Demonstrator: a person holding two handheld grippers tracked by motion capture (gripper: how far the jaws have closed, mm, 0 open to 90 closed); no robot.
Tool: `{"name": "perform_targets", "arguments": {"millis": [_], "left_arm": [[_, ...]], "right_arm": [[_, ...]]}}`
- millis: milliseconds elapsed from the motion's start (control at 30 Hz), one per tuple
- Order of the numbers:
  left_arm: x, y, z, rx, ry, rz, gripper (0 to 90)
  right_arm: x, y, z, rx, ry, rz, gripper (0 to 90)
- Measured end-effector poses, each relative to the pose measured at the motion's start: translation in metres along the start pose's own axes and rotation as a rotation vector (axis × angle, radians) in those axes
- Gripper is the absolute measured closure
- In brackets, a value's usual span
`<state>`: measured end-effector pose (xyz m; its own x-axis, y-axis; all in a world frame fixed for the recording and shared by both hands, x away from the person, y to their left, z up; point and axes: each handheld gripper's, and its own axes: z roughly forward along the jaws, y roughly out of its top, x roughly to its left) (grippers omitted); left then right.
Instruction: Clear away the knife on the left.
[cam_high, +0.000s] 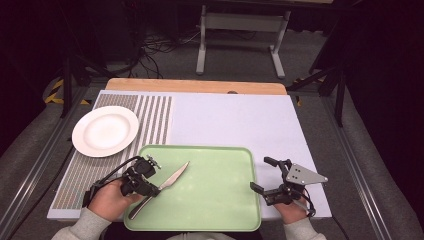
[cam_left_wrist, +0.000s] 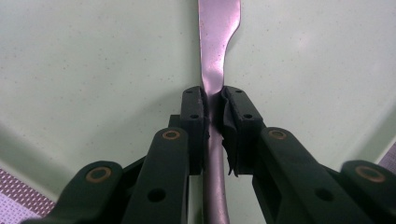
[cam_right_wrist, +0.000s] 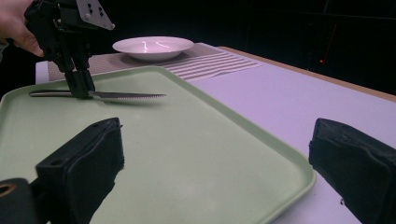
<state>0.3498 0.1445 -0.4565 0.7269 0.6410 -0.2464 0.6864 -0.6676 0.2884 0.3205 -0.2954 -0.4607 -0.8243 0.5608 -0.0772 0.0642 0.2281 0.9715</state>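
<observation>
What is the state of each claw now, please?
Left claw: closed on the knife, over the green tray.
Right claw: open, holding nothing.

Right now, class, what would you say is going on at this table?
A person works with a two-jaw gripper in each hand. The left gripper is shut on a table knife, near where handle meets blade, over the green tray; whether the knife rests on the tray or is just above it is unclear. The right gripper is open and holds nothing, at the tray's right edge. A white plate sits on the striped mat to the left.
</observation>
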Motion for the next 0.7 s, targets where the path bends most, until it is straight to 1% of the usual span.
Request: {"name": "perform_targets", "arguments": {"millis": [200,400,467,567,600,633,667,700], "left_arm": [[0.0004,-0.0001,0.0001,-0.001,-0.003,-0.006,79.2],[-0.0003,-0.0006,-0.0002,-0.012,0.011,0.005,77.2],[0.0006,-0.0004,-0.0012,-0.032,0.006,0.011,68.5],[0.0011,0.0001,-0.0029,-0.074,-0.009,0.029,43.7],[0.0005,0.0001,-0.0042,-0.100,-0.009,0.050,36.4],[-0.0008,0.0002,-0.0049,-0.126,0.000,0.073,30.6],[-0.0021,0.0006,-0.0062,-0.146,0.009,0.106,26.6],[-0.0021,0.0006,-0.0062,-0.146,0.009,0.106,23.5]], "right_arm": [[-0.0003,-0.0002,-0.0002,0.002,0.000,0.000,3.8],[-0.0003,-0.0001,-0.0002,0.001,0.002,-0.001,3.8],[-0.0006,-0.0002,-0.0004,0.003,0.000,0.000,3.8],[-0.0006,-0.0002,-0.0006,0.002,-0.001,-0.001,3.8],[-0.0006,-0.0002,-0.0006,0.002,-0.001,-0.002,3.8],[-0.0006,-0.0003,-0.0006,0.003,0.000,-0.002,3.8],[-0.0006,-0.0003,-0.0006,0.003,0.000,-0.001,3.8],[-0.0006,-0.0003,-0.0006,0.003,0.000,-0.001,3.8]]}}
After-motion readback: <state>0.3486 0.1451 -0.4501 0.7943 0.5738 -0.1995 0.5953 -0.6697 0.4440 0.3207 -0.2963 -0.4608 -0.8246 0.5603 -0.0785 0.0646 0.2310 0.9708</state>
